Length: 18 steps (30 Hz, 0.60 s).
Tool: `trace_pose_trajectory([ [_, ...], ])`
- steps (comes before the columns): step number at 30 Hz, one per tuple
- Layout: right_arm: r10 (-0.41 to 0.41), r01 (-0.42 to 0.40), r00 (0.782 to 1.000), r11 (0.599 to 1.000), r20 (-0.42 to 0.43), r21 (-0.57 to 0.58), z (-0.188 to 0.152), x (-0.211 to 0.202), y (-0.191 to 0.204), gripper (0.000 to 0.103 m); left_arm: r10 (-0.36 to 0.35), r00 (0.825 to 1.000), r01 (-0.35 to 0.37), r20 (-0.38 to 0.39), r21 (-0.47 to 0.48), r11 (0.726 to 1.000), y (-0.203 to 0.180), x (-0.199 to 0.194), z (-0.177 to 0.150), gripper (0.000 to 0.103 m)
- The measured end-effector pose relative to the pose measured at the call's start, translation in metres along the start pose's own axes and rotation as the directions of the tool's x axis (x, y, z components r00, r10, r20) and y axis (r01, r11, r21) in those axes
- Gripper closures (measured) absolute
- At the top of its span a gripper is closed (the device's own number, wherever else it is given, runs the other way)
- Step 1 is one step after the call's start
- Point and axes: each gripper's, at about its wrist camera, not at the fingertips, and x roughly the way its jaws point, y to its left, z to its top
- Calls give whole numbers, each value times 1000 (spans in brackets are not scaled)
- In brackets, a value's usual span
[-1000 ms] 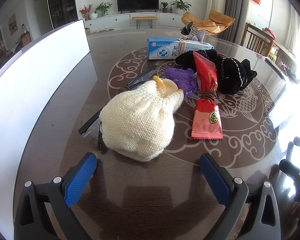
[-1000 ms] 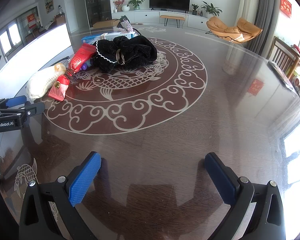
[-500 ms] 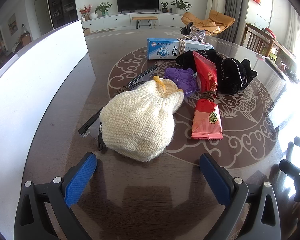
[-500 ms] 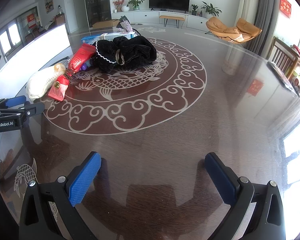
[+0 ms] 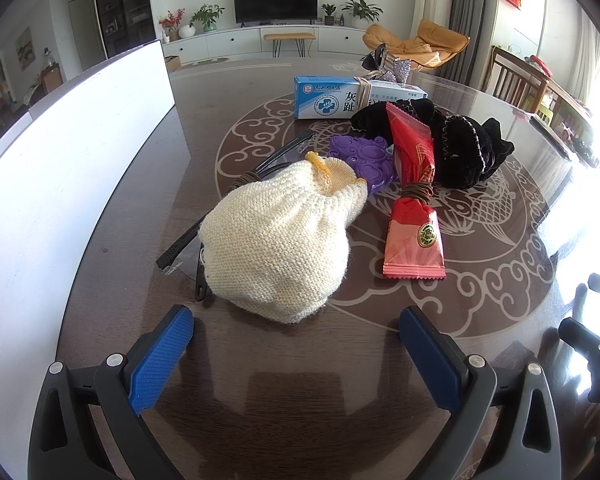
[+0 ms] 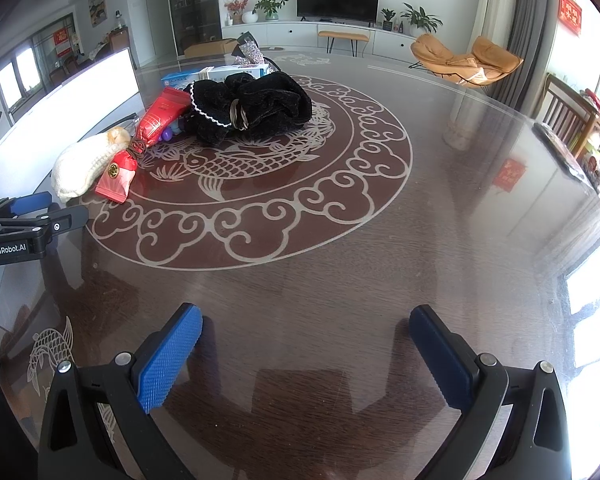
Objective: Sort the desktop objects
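Observation:
A cream knitted pouch (image 5: 276, 236) lies just ahead of my open, empty left gripper (image 5: 296, 330), on top of black glasses (image 5: 180, 248). Beyond it are a purple silicone toy (image 5: 364, 156), a red snack packet tied with a band (image 5: 414, 208), a black velvet cloth (image 5: 456, 148) and a blue-white box (image 5: 340, 98). In the right wrist view the same pile sits far left: pouch (image 6: 84, 166), red packet (image 6: 140, 148), black cloth (image 6: 256, 108). My right gripper (image 6: 306, 330) is open and empty over bare table.
A white board (image 5: 60, 152) stands along the table's left side. A sparkly item (image 5: 392, 68) lies behind the box. The round dark table (image 6: 340, 240) has a fish and cloud pattern. The left gripper shows at the left edge of the right wrist view (image 6: 28, 216).

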Motion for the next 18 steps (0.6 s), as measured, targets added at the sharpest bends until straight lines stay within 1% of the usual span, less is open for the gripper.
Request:
trace_pose_trajectory([
  [18, -4, 4, 1000, 1000, 1, 3, 1, 1, 0, 0, 0, 1000, 0, 0, 0, 1000, 0, 0, 0, 0],
])
